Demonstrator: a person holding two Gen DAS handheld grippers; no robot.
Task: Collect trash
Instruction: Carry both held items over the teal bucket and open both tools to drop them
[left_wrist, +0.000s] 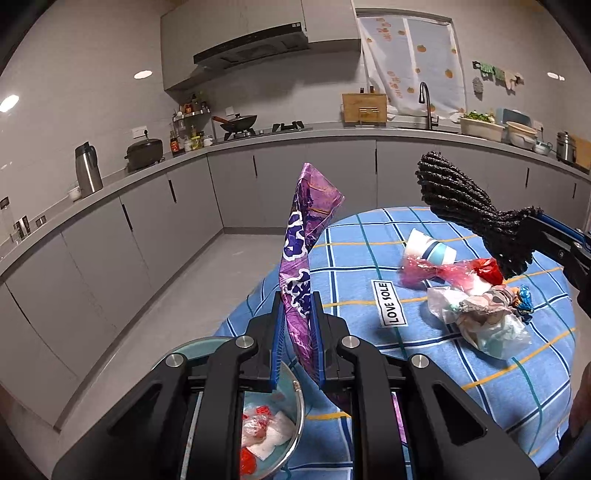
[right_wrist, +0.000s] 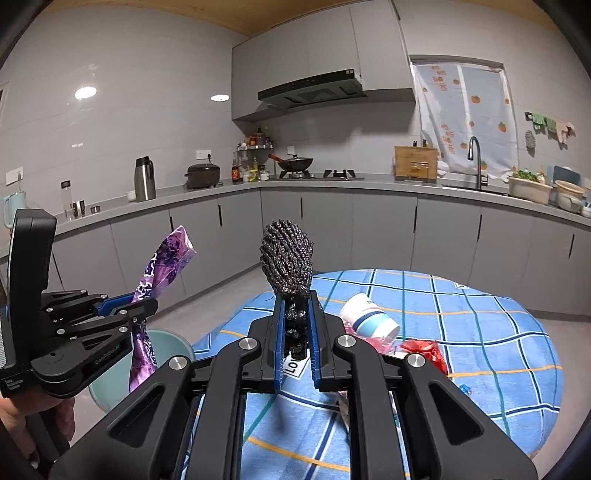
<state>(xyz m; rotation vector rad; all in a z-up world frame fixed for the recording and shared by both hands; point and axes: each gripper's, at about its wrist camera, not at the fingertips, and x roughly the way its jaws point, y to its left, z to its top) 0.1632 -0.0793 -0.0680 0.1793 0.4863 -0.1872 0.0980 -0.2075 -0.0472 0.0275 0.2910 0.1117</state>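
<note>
My left gripper (left_wrist: 297, 300) is shut on a long purple snack wrapper (left_wrist: 310, 206), which stands upright between the blue pads. Below it is a pale round trash bin (left_wrist: 300, 402) with red and white scraps inside. My right gripper (right_wrist: 297, 301) is shut on a black knitted cloth (right_wrist: 286, 254) that sticks up past the fingertips. In the left wrist view the right gripper (left_wrist: 535, 230) holds that cloth (left_wrist: 454, 195) above the table's trash. The right wrist view shows the left gripper (right_wrist: 142, 302) and wrapper (right_wrist: 166, 262) over the bin (right_wrist: 173, 343).
A round table with a blue checked cloth (left_wrist: 369, 258) carries a tipped paper cup (left_wrist: 430, 251), a red plastic bag (left_wrist: 443, 273), a crumpled pale wrapper (left_wrist: 487, 325) and a blue candy wrapper (left_wrist: 524, 299). Grey kitchen cabinets (left_wrist: 184, 221) run behind, across an open floor.
</note>
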